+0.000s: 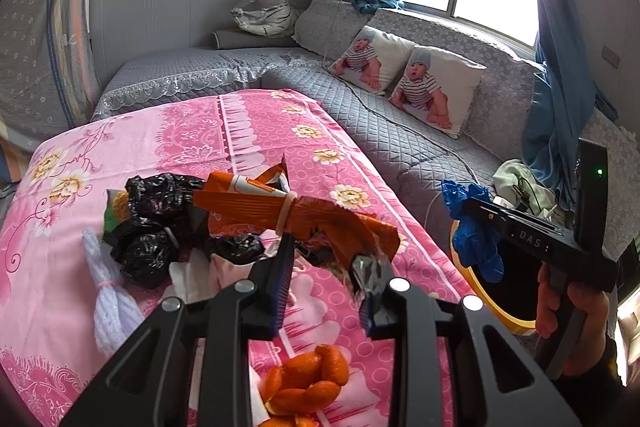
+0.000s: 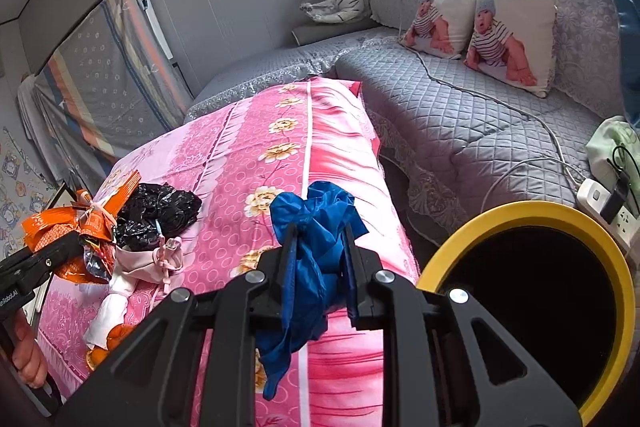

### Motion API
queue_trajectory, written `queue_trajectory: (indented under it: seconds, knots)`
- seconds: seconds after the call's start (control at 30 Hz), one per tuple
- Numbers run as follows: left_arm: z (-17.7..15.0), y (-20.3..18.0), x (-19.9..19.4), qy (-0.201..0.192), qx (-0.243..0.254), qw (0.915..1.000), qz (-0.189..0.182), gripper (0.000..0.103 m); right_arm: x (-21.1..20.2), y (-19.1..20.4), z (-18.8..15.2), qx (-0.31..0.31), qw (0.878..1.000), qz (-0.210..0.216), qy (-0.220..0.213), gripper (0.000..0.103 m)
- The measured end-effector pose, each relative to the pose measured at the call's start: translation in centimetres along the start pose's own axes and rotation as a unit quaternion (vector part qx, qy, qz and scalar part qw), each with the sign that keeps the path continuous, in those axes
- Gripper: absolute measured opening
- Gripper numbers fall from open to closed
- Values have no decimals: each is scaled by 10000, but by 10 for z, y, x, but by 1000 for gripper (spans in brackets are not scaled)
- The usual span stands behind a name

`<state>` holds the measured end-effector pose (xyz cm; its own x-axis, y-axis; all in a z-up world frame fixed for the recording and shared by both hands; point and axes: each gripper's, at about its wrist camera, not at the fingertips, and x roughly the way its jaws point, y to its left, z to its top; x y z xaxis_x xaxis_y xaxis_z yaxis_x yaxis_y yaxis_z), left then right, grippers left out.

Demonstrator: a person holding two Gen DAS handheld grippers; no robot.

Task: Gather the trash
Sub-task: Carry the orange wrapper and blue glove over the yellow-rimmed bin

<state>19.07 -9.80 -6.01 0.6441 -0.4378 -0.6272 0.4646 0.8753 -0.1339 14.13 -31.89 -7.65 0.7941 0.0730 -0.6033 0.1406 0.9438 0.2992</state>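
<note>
orange wrapper (image 1: 280,215): crumpled foil pack, silver inside, tied with a pale rubber band, lifted above the pink cloth (image 1: 192,131)
blue plastic bag (image 2: 312,251): crumpled, hanging over the pink cloth's edge, beside the bin
black bags (image 1: 156,215): crinkled heap on the pink cloth
peels (image 1: 304,379): orange, on the cloth's near part
bin (image 2: 520,219): yellow rim, black inside, just beside the cloth
</note>
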Motion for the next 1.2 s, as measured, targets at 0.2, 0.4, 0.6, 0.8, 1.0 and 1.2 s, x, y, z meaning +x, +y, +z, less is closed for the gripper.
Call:
queue_trajectory:
  seconds: [0.2,0.4,0.6,0.8,1.0,1.2]
  knots:
    - [5,-33,17,35,237,9993,-295,27,-21,-34,-1,261,9990,-278,-217,19]
    - [9,-67,34,53,443,9968,-665,27,-50,-67,-3,520,9947,-664,-581,19]
    - [12,-103,57,150,678,9932,-931,27,-79,-100,-8,770,9841,-1270,-977,19]
    - [13,-138,79,236,886,9873,-1294,27,-102,-127,-18,975,9722,-1753,-1209,19]
    - [11,-175,101,362,1113,9798,-1622,27,-108,-146,-29,1163,9667,-1937,-1203,19]
    - [5,-198,119,452,1226,9736,-1873,27,-108,-157,-33,1252,9613,-2119,-1237,19]
